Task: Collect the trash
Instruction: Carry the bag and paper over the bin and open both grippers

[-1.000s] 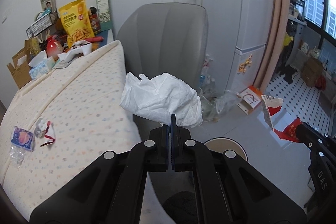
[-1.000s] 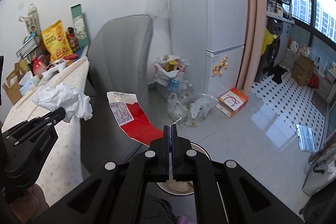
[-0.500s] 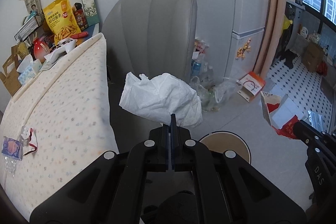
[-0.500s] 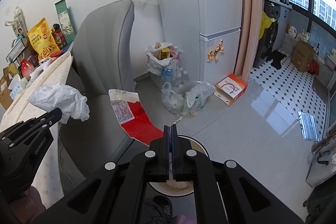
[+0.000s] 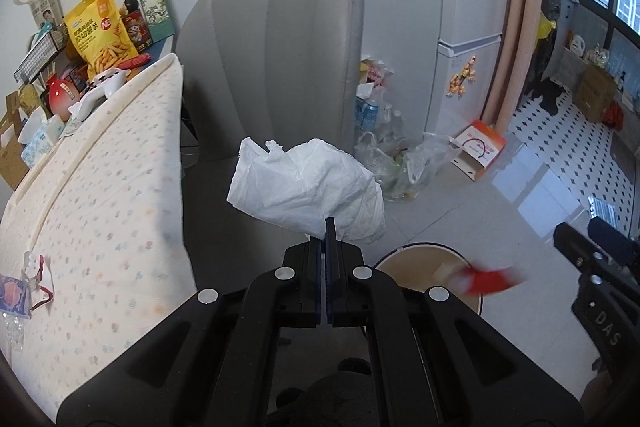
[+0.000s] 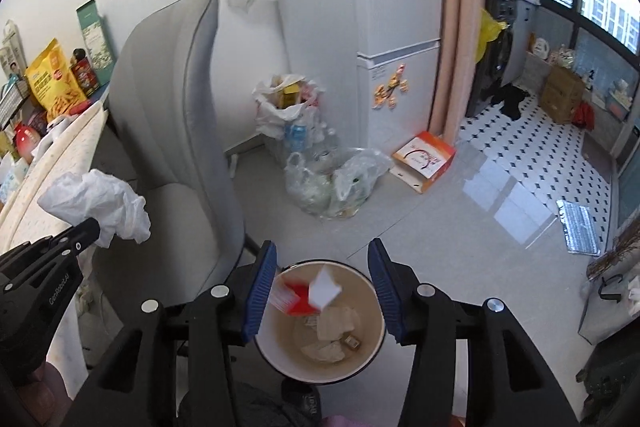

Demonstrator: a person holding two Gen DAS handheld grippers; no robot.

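Directly above the round waste bin (image 6: 320, 323), the right gripper (image 6: 323, 287) has just been opening; its jaws stand apart with nothing pressed between them. A red-and-white wrapper (image 6: 306, 293), blurred, sits below and between the pads, inside the bin's rim. Beside the grey chair (image 5: 276, 67), the left gripper (image 5: 325, 233) stays clamped on a crumpled white tissue (image 5: 308, 195).

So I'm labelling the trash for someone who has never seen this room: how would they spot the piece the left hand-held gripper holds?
Start at the grey chair beside the cloth-covered table. In front of its seat, the left hand-held gripper is shut on a crumpled white tissue. It is the only plain white wad held up in the air.
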